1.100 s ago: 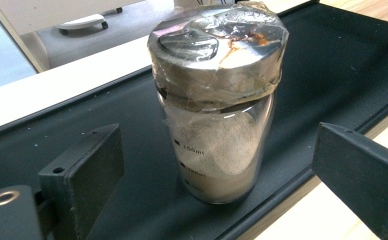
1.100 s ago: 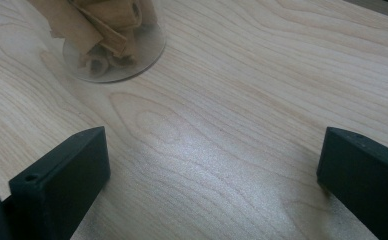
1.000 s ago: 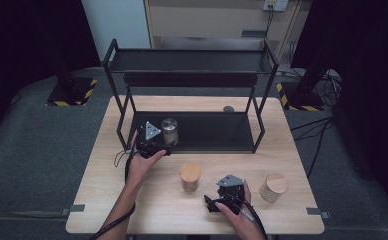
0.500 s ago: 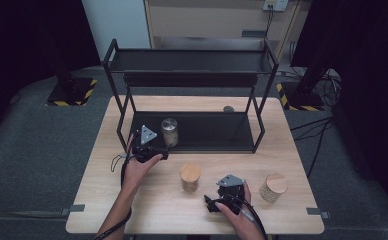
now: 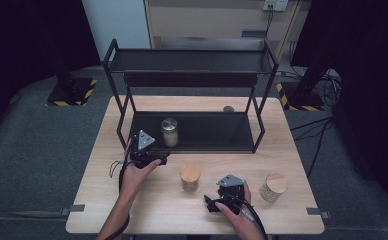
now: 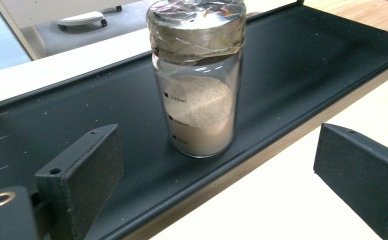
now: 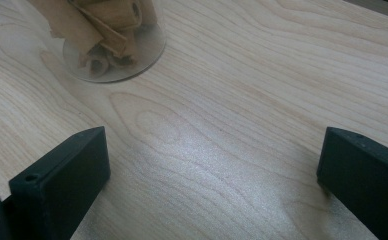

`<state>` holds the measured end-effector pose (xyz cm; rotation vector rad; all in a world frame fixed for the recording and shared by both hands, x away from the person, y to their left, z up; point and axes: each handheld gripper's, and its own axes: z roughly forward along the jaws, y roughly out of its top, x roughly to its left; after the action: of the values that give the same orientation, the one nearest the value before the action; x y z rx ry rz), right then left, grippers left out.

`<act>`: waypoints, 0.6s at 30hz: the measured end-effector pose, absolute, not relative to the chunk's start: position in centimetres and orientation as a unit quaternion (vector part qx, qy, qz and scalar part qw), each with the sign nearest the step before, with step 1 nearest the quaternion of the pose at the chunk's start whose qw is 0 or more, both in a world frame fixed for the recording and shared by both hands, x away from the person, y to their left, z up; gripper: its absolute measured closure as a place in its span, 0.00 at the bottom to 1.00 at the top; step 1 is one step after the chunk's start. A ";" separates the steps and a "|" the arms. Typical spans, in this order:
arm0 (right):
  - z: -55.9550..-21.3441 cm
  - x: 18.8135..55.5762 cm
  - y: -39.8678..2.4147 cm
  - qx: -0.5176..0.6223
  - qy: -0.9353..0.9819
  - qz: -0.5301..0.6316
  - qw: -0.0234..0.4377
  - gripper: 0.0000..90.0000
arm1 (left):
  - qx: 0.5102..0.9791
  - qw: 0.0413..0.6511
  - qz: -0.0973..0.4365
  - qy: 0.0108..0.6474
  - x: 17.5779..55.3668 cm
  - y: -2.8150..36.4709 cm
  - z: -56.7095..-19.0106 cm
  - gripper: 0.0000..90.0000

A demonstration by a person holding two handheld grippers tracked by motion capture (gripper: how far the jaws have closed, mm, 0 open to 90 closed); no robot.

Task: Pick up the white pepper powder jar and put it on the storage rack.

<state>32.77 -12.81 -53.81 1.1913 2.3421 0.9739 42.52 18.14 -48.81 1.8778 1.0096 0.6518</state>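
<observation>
We are holding the left gripper (image 5: 154, 159) released just in front of the metal-lidded jar (image 5: 169, 132), its jaws standing wide apart with nothing between them. That jar, part-filled with pale powder, is standing upright near the left end of the black rack's lower shelf (image 5: 217, 131), close to the shelf's near edge and clear of both jaws. Our right gripper (image 5: 217, 204) is resting low over the desk (image 5: 292, 165) at the near side, likewise released and holding nothing, just right of the wooden-lidded jar (image 5: 190, 176). Another wooden-lidded jar (image 5: 273, 187) is standing at the right.
</observation>
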 end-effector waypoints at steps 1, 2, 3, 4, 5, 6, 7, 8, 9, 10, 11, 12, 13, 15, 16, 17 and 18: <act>-53.8 32.8 -12.8 0.419 0.824 0.343 0.169 0.00 | 0.757 0.440 0.263 0.405 42.4 18.1 -48.8 0.05; -53.8 32.8 -12.8 0.419 0.824 0.343 0.169 0.00 | 0.757 0.440 0.263 0.405 42.3 18.1 -48.7 0.05; -53.8 32.8 -12.8 0.419 0.824 0.343 0.169 0.00 | 0.756 0.441 0.264 0.405 42.2 18.2 -48.7 0.05; -53.8 32.8 -12.8 0.419 0.824 0.343 0.169 0.00 | 0.756 0.441 0.264 0.406 42.0 18.2 -48.7 0.05; -53.8 32.8 -12.8 0.419 0.824 0.343 0.169 0.00 | 0.754 0.443 0.263 0.407 41.9 18.2 -48.7 0.05; -53.8 32.8 -12.8 0.419 0.824 0.343 0.169 0.00 | 0.754 0.444 0.264 0.407 41.7 18.3 -48.7 0.05; -53.8 32.8 -12.8 0.419 0.824 0.343 0.169 0.00 | 0.754 0.443 0.264 0.407 41.6 18.3 -48.7 0.05; -53.8 32.8 -12.8 0.419 0.824 0.343 0.169 0.00 | 0.755 0.442 0.264 0.407 41.4 18.4 -48.7 0.05; -53.8 32.8 -12.8 0.419 0.824 0.343 0.169 0.00 | 0.755 0.442 0.265 0.407 41.2 18.4 -48.6 0.05; -53.8 32.8 -12.8 0.419 0.824 0.343 0.169 0.00 | 0.754 0.442 0.265 0.407 41.0 18.5 -48.6 0.05; -53.8 32.8 -12.8 0.419 0.824 0.343 0.169 0.00 | 0.755 0.442 0.265 0.406 40.9 18.5 -48.6 0.05; -53.8 32.8 -12.8 0.419 0.824 0.343 0.169 0.00 | 0.755 0.442 0.265 0.406 40.7 18.6 -48.6 0.05; -53.8 32.8 -12.8 0.419 0.824 0.343 0.169 0.00 | 0.755 0.443 0.265 0.406 40.5 18.6 -48.6 0.05; -53.8 32.8 -12.8 0.419 0.824 0.343 0.169 0.00 | 0.754 0.442 0.265 0.406 40.2 18.8 -48.6 0.05; -53.8 32.8 -12.8 0.419 0.824 0.343 0.169 0.00 | 0.754 0.442 0.265 0.407 40.1 18.9 -48.7 0.05; -53.8 32.8 -12.8 0.419 0.824 0.343 0.169 0.00 | 0.754 0.441 0.265 0.408 40.0 19.0 -48.7 0.05; -53.8 32.8 -12.8 0.419 0.824 0.343 0.169 0.00 | 0.754 0.441 0.264 0.409 39.9 19.0 -48.8 0.05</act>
<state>32.77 -12.81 -53.80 1.1915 2.3420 0.9741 39.95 19.05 -48.81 1.8720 1.0164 0.6567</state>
